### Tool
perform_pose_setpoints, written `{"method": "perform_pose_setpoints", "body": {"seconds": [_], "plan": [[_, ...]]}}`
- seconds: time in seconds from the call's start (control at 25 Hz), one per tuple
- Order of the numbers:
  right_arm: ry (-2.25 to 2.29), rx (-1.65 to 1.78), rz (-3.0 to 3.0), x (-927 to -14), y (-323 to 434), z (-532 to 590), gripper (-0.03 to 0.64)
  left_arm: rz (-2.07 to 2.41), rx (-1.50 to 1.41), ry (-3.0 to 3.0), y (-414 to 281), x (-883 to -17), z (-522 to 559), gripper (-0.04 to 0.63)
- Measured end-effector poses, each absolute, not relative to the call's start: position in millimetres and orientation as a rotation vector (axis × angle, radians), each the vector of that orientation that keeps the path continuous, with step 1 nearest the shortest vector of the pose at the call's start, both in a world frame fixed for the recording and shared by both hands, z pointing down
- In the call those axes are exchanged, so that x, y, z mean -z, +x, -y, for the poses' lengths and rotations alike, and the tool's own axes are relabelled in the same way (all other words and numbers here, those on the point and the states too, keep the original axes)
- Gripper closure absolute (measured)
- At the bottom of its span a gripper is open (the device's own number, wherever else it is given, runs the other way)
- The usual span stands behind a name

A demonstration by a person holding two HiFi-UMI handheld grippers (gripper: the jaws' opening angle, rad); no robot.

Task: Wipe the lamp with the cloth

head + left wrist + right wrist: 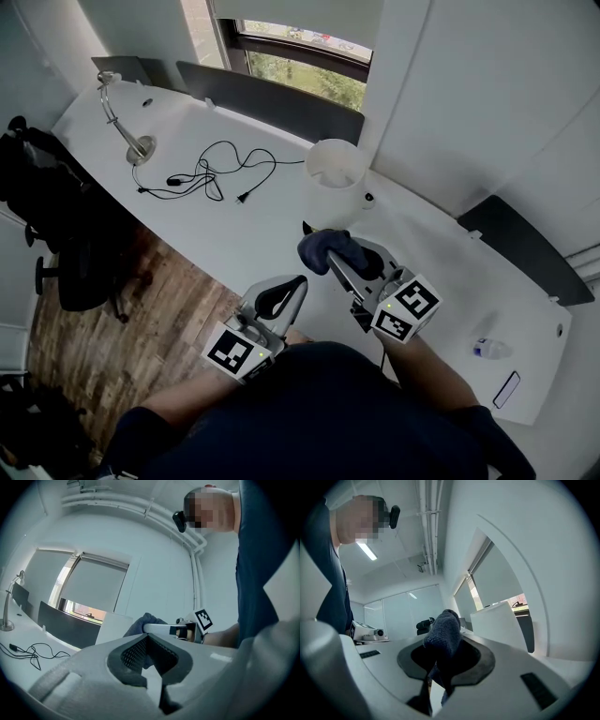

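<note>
Firmly pinched, the dark blue cloth (pixel 328 247) sits between the jaws of the right gripper (pixel 323 251), bunched into a rounded wad over the jaw tips. In the right gripper view the cloth (pixel 443 637) rises out of the dark pads and hangs down through the gap between them, so the right gripper (pixel 440 653) is clamped on it. The cloth is held above the desk (pixel 244 234), near the white drum-shaded lamp (pixel 335 167) but apart from it. The lamp stands at the back of the desk below the window (pixel 300 70). From the right gripper view the lamp (pixel 497 623) shows just right of the cloth.

The left gripper (pixel 296 284) hangs low and close to the person's body, left of the right one. In its own view the left gripper (pixel 147 637) has its ribbed pads drawn together at the tips with nothing held between them. Beyond them that view shows the cloth (pixel 140 624) and the lamp (pixel 111 629).

Further out, a gooseneck desk lamp (pixel 120 117) stands at the far left end of the desk, well apart from both grippers. A black cable (pixel 211 169) lies in loose loops between the two lamps. A clear bottle (pixel 489 349) lies at the right end of the desk. A dark office chair (pixel 56 216) stands on the wooden floor (pixel 141 291) at the left
</note>
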State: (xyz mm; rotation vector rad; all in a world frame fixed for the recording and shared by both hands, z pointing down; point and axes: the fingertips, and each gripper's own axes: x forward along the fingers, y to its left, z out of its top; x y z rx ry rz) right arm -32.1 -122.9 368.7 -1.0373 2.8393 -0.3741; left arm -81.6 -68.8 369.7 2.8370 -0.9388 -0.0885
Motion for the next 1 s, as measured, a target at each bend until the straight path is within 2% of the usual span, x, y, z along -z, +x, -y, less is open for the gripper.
{"method": "perform_pose_setpoints", "body": {"seconds": [0.56, 1.0], "plan": [[-1.016, 0.357, -2.766, -346.3, -29.0, 183.6, 0.528, 0.962, 0.041, 2.796, -78.1, -384.8, 88.8, 0.589], [-1.038, 0.493, -2.754, -393.0, -19.1, 187.4, 0.528, 0.978, 0.001, 2.758, -82.0, -396.2, 96.4, 0.589]]}}
